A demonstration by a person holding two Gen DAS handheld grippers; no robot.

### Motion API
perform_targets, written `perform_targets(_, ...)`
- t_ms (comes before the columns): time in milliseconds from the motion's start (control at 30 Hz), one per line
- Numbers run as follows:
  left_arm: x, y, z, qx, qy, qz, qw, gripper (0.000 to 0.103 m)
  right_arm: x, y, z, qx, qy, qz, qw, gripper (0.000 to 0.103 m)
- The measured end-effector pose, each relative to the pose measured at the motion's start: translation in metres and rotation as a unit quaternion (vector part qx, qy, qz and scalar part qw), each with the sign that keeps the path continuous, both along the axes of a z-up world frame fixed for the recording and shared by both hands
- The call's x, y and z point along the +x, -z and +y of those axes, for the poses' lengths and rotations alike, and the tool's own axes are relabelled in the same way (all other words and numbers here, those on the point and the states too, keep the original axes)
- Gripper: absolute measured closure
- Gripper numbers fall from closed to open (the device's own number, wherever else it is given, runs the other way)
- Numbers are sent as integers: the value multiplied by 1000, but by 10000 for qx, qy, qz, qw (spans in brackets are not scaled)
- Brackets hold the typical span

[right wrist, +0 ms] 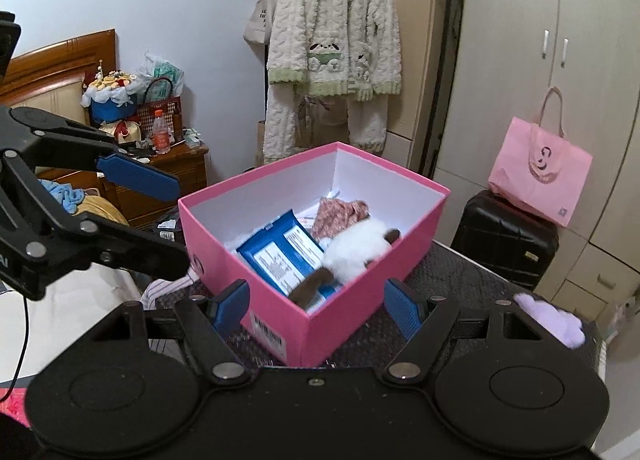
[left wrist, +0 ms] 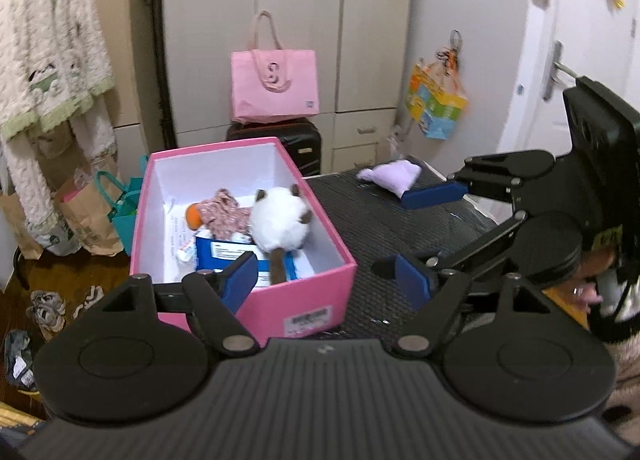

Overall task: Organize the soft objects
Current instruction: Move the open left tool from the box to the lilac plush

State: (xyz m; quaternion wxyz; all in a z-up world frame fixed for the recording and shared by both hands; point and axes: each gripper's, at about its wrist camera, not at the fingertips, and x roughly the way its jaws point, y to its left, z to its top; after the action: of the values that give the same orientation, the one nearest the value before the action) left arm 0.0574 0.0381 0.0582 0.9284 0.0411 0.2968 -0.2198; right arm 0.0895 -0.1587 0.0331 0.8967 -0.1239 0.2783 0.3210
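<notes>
A pink box (left wrist: pixel 244 256) sits on the dark mesh tabletop (left wrist: pixel 372 228), ahead of both pairs of jaws and already holding a white plush toy (left wrist: pixel 280 220), a blue packet (right wrist: pixel 286 254) and a floral cloth (left wrist: pixel 228 214). Only 1 soft item remains outside: a lilac pouch (left wrist: pixel 390 176), beyond the box, just past the right gripper (left wrist: pixel 416 232) and to its right. That hand looks nearer. The left gripper (left wrist: pixel 326 280) and the right both stand released, nothing between their blue pads.
</notes>
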Motion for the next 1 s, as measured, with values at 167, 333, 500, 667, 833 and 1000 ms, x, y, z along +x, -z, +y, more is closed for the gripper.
perform_targets(167, -6, -1, -21, 121, 337, 142, 9993, 27, -14, 1, -33, -15, 18, 34, 10000, 24)
perform_targets(333, -5, 4, -40, 266, 490, 388, 9977, 27, -18, 7, -63, -5, 107, 86, 9999, 24)
perform_targets(500, 6, 10, -66, 273, 641, 470, 9965, 27, -8, 17, -93, 162, 253, 159, 9994, 24)
perform_targets(667, 27, 15, -100, 227, 913, 559, 9940, 27, 12, 29, -121, 395, 293, 301, 9983, 24)
perform_targets(833, 49, 18, -128, 32, 926, 359, 9950, 27, 31, 38, -146, 444, 316, 268, 9982, 24)
perform_targets(1000, 63, 24, -148, 143, 788, -74, 9968, 27, 34, 45, -166, 638, 247, 90, 9976, 21)
